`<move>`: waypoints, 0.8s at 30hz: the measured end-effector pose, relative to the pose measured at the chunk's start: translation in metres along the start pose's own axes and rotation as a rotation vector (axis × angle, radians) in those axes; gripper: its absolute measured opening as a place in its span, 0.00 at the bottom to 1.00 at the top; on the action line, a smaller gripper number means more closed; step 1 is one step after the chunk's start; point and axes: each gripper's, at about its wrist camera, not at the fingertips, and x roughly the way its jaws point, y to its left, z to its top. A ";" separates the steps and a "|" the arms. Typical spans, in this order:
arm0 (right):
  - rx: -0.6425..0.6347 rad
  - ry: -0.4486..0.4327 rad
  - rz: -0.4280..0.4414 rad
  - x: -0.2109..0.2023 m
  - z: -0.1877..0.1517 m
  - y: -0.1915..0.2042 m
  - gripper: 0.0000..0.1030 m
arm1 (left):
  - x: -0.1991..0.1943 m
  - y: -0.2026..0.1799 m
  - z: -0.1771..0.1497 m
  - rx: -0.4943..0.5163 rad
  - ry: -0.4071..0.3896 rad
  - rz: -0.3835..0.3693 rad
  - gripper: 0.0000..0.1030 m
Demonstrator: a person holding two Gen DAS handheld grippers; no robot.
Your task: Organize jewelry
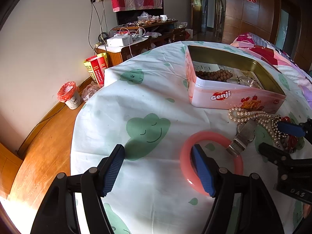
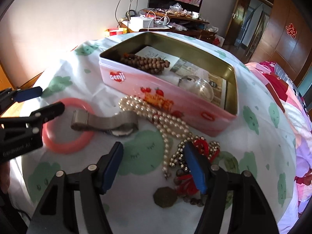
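In the left wrist view we find the left gripper (image 1: 158,168) spread wide and holding nothing, above the tablecloth (image 1: 136,101); its right finger overlaps the pink bangle (image 1: 237,156), which lies at five o'clock. The pink tin (image 1: 230,97) stands lidless at two o'clock with brown beads (image 1: 212,75) inside. A pearl necklace (image 1: 251,116) touches the tin's near wall, and a watch (image 1: 241,136) rests across the bangle's rim. In the right wrist view we note the right gripper (image 2: 154,165) equally wide and empty, its right finger over a tangle of red and metallic beads (image 2: 202,146). A dark coin-like piece (image 2: 164,197) lies at six o'clock. The left gripper enters at nine o'clock, beside the bangle.
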 end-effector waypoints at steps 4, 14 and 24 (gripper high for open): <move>0.082 -0.047 0.061 -0.010 0.004 -0.010 0.64 | 0.001 0.000 0.000 0.003 0.000 -0.001 0.69; -0.014 0.005 0.023 0.024 0.046 0.024 0.64 | 0.001 0.003 0.002 0.015 0.003 -0.017 0.69; -0.036 0.032 0.027 -0.005 -0.005 -0.004 0.64 | -0.005 -0.021 -0.004 0.098 -0.003 -0.022 0.52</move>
